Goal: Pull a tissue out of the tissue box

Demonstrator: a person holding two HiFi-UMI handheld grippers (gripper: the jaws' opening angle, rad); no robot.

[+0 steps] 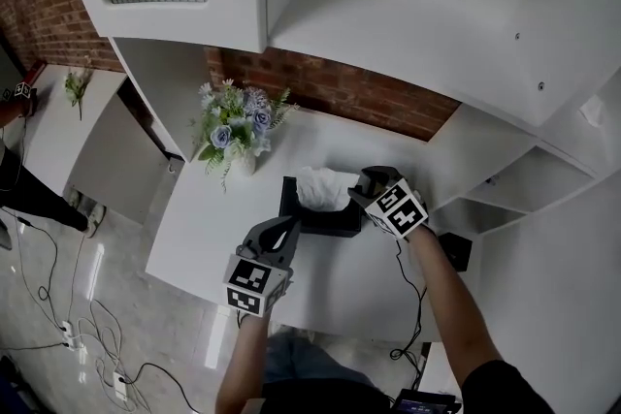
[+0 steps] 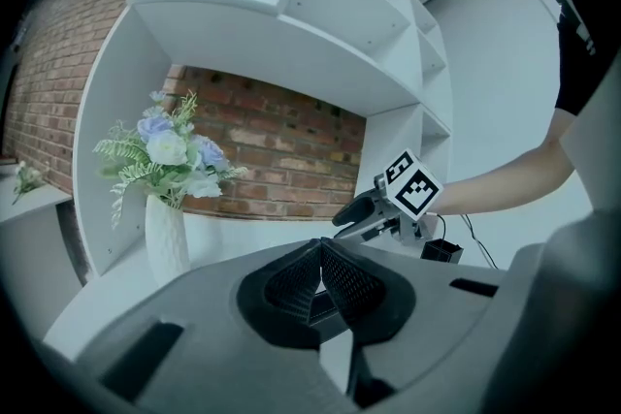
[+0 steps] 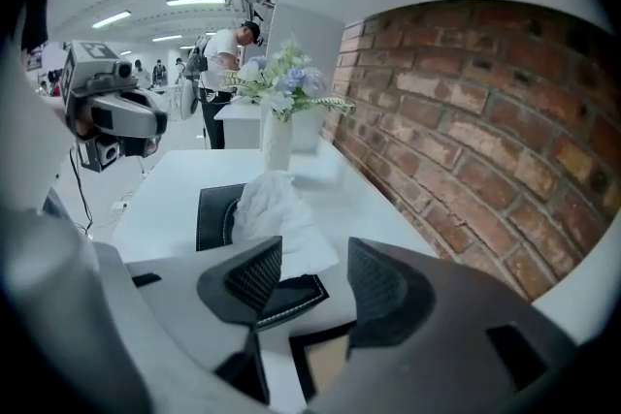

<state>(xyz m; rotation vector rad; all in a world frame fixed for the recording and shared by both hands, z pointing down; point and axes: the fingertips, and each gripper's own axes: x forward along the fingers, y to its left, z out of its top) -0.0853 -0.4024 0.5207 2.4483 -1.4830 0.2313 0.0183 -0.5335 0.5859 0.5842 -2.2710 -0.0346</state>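
A black tissue box (image 1: 335, 220) lies on the white table (image 1: 213, 228), and a white tissue (image 1: 321, 187) sticks up out of its top. My right gripper (image 1: 361, 193) hovers at the box's right end, open. In the right gripper view the tissue (image 3: 277, 213) rises from the box (image 3: 215, 208) just ahead of the parted jaws of that gripper (image 3: 315, 271), with nothing held between them. My left gripper (image 1: 283, 234) sits in front of the box, near its left end. Its jaws meet at the tips, so the left gripper (image 2: 320, 252) is shut and empty.
A white vase of pale flowers (image 1: 236, 129) stands left of the box, against the brick wall (image 1: 349, 92). White shelves (image 1: 408, 24) overhang the table. A small black device (image 1: 454, 250) with a cable sits at the right. People stand far off in the room.
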